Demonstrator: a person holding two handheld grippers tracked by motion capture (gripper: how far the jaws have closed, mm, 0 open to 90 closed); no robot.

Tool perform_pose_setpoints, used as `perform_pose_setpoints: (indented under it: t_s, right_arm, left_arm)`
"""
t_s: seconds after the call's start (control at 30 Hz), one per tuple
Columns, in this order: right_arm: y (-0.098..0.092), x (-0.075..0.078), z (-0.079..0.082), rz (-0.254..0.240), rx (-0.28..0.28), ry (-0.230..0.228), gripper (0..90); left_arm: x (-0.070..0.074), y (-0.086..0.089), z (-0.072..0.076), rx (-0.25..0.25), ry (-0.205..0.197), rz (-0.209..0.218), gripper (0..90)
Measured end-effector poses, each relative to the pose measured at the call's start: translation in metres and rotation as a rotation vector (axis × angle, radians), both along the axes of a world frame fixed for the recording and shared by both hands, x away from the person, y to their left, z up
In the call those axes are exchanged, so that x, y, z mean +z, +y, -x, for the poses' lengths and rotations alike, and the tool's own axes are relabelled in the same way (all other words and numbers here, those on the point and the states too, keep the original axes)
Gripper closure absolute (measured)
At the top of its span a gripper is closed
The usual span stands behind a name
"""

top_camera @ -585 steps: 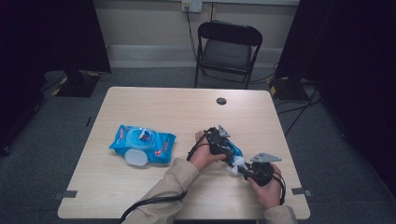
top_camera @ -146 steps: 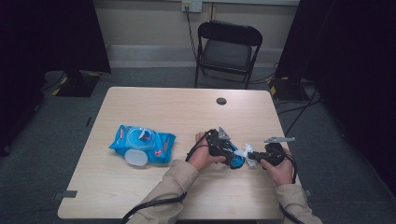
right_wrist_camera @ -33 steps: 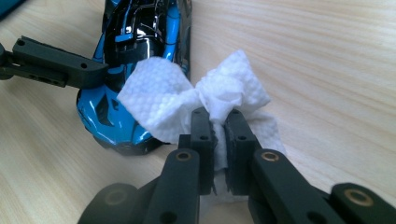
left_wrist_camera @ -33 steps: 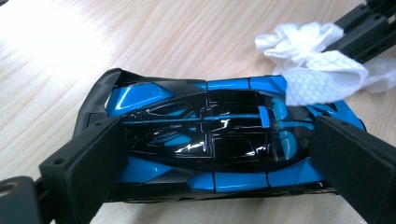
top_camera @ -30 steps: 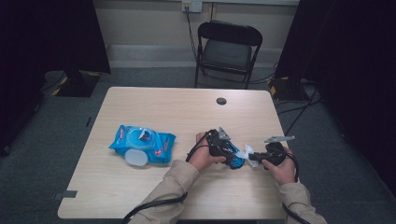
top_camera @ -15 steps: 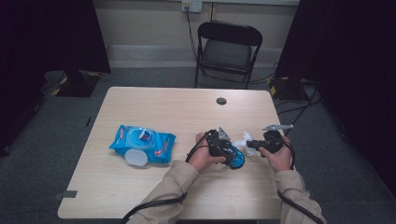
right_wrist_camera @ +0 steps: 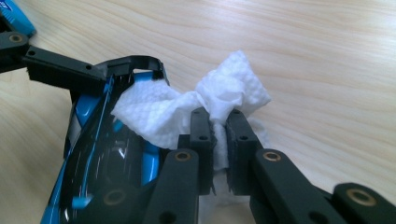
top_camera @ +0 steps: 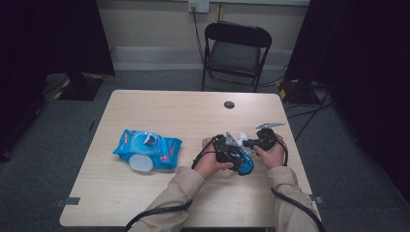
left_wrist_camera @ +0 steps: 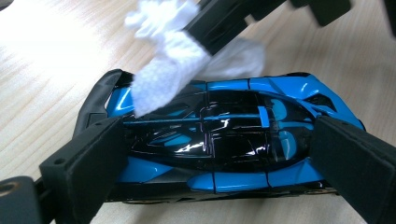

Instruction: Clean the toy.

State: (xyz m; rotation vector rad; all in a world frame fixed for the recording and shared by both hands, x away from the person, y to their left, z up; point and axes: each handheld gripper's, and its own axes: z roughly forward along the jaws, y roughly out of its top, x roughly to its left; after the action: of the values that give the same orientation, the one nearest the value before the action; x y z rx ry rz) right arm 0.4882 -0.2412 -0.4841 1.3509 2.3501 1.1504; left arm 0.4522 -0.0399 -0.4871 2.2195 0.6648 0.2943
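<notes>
- Since half a second ago the right gripper [top_camera: 251,142] has held its place beside the left gripper [top_camera: 231,153], where a second ago it sat lower and farther right on the table [top_camera: 183,116].
- Right fingers [right_wrist_camera: 201,140] are pressed together on a crumpled white wipe [right_wrist_camera: 187,109], whose loose end lies on the tail of the blue and black toy car [left_wrist_camera: 219,135].
- Left fingers [left_wrist_camera: 95,165] are clamped on the car end to end, one at its nose, one at its tail, holding it just above the table, right of centre near the person's edge.
- Step in hand looks like wiping the car body clean.
- To do it well, I judge the left grip should stay firm so the car cannot twist, while the wipe is drawn along the glossy roof in even strokes with light pressure, letting the cloth and not the hard fingers touch the paint.
- Farther left lies a blue pack of wet wipes [top_camera: 147,149], lid flipped open, well apart from both hands.
</notes>
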Motion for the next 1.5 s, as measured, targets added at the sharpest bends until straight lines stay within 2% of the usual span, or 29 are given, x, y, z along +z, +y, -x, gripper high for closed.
perform_pose_setpoints:
  t_s: [0.23,0.4,0.77,1.2,1.5]
  right_arm:
    - [0.018,-0.010,-0.010,0.010,0.018,0.012,83.5]
    - [0.019,-0.012,-0.013,-0.005,0.002,0.019,83.5]
    - [0.022,-0.012,-0.013,0.011,0.002,0.019,83.6]
    - [0.018,-0.012,-0.007,0.011,0.028,0.017,84.1]
    - [0.008,-0.011,0.004,0.005,0.034,0.042,84.0]
  left_arm:
    - [0.000,0.001,0.000,-0.001,-0.001,0.005,3.8]
    - [0.000,0.001,0.000,-0.002,-0.001,0.005,3.9]
    - [0.000,0.001,0.000,-0.004,0.000,-0.001,3.9]
    - [0.000,0.001,0.000,-0.005,0.001,0.001,3.9]
    - [0.000,0.001,0.000,-0.003,0.001,0.005,3.9]
